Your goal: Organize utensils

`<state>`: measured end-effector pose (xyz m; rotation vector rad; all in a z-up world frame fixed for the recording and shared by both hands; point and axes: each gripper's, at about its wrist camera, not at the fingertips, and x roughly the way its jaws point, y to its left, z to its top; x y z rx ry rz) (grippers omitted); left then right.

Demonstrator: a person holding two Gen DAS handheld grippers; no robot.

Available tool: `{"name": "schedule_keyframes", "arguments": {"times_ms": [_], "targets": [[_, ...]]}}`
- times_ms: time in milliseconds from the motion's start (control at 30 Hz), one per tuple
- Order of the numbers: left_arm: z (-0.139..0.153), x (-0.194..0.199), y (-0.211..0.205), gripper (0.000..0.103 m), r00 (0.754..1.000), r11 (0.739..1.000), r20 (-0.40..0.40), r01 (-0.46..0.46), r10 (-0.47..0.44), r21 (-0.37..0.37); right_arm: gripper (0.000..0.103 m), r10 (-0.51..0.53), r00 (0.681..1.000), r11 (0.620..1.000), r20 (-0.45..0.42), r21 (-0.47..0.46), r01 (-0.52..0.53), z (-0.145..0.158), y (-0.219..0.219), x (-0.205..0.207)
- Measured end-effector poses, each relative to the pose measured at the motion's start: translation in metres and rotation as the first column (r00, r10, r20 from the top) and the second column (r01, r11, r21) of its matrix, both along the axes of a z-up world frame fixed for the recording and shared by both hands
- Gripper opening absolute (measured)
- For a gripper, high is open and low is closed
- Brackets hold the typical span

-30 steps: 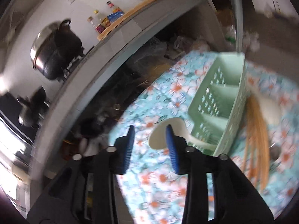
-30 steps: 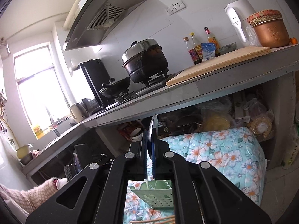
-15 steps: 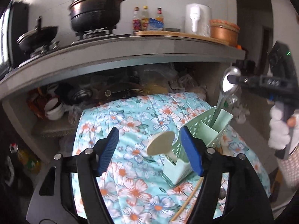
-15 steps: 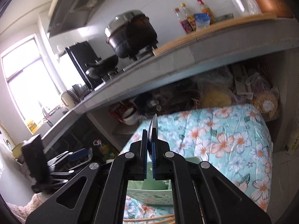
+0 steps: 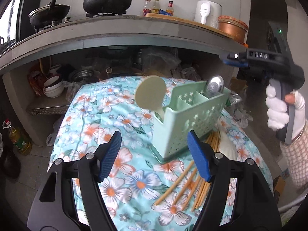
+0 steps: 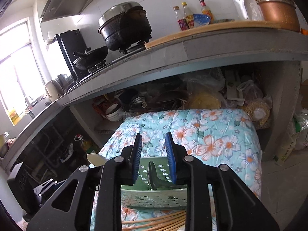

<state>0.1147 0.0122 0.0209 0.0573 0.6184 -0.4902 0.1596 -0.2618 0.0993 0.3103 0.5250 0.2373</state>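
A pale green slotted caddy (image 5: pixel 192 127) stands on the floral cloth (image 5: pixel 107 115). A cream spoon (image 5: pixel 151 92) stands bowl-up in its near-left slot, and a metal spoon (image 5: pixel 214 85) in its far-right slot. My left gripper (image 5: pixel 156 154) is open wide in front of the caddy, holding nothing. In the right wrist view my right gripper (image 6: pixel 154 157) hovers over the caddy (image 6: pixel 146 198). Its jaws are opening, and the metal spoon (image 6: pixel 154 175) stands free just below them. Bamboo chopsticks (image 5: pixel 192 182) lie loose beside the caddy.
A white spoon (image 5: pixel 227 146) lies on the cloth by the chopsticks. A gloved hand (image 5: pixel 279 111) holds the right gripper (image 5: pixel 236 59) above the caddy's right end. Behind the table runs a grey counter (image 5: pixel 134 32), with bowls and bags crammed under it.
My left gripper rolled upright, opened wider and drew back from the caddy. My right gripper came down with the metal spoon into the caddy, then opened off it.
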Motion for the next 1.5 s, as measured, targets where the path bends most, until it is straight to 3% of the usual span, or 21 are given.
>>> {"name": "schedule_keyframes", "arguments": {"times_ms": [233, 367, 500, 700, 900, 1000, 1167, 1300, 1400, 1500], "targets": [[-0.012, -0.011, -0.016, 0.067, 0.998, 0.998, -0.01, 0.066, -0.066, 0.001, 0.038, -0.052, 0.998, 0.999, -0.022, 0.01, 0.052, -0.008, -0.02, -0.042], [-0.021, -0.021, -0.03, 0.067, 0.992, 0.991, -0.017, 0.129, -0.129, 0.021, 0.038, -0.069, 0.989, 0.997, -0.131, 0.037, 0.075, -0.04, -0.032, -0.061], [-0.031, -0.036, -0.05, 0.067, 0.979, 0.975, -0.019, 0.205, -0.204, 0.083, 0.038, -0.09, 0.955, 0.993, -0.284, 0.043, 0.106, -0.087, -0.035, -0.079], [-0.054, -0.06, -0.08, 0.067, 0.94, 0.924, -0.06, 0.342, -0.337, 0.173, 0.038, -0.113, 0.902, 0.987, -0.416, 0.058, 0.15, -0.136, -0.034, -0.102], [-0.084, -0.082, -0.111, 0.046, 0.871, 0.833, -0.164, 0.49, -0.463, 0.256, 0.038, -0.114, 0.886, 0.981, -0.45, 0.088, 0.171, -0.152, -0.034, -0.106], [-0.103, -0.081, -0.116, 0.039, 0.851, 0.815, -0.249, 0.519, -0.463, 0.258, 0.038, -0.102, 0.89, 0.982, -0.444, 0.097, 0.161, -0.152, -0.034, -0.102], [-0.114, -0.058, -0.105, 0.039, 0.883, 0.861, -0.277, 0.446, -0.379, 0.244, 0.038, -0.083, 0.892, 0.981, -0.445, 0.123, 0.153, -0.156, -0.037, -0.099], [-0.114, -0.043, -0.097, 0.039, 0.911, 0.879, -0.258, 0.388, -0.321, 0.277, 0.038, -0.084, 0.889, 0.976, -0.45, 0.141, 0.164, -0.16, -0.041, -0.101], [-0.113, -0.048, -0.1, 0.039, 0.909, 0.859, -0.237, 0.405, -0.343, 0.312, 0.038, -0.088, 0.886, 0.973, -0.455, 0.154, 0.175, -0.163, -0.045, -0.101], [-0.115, -0.064, -0.112, 0.039, 0.895, 0.804, -0.194, 0.447, -0.403, 0.392, 0.038, -0.088, 0.883, 0.969, -0.461, 0.164, 0.183, -0.168, -0.048, -0.101]]}}
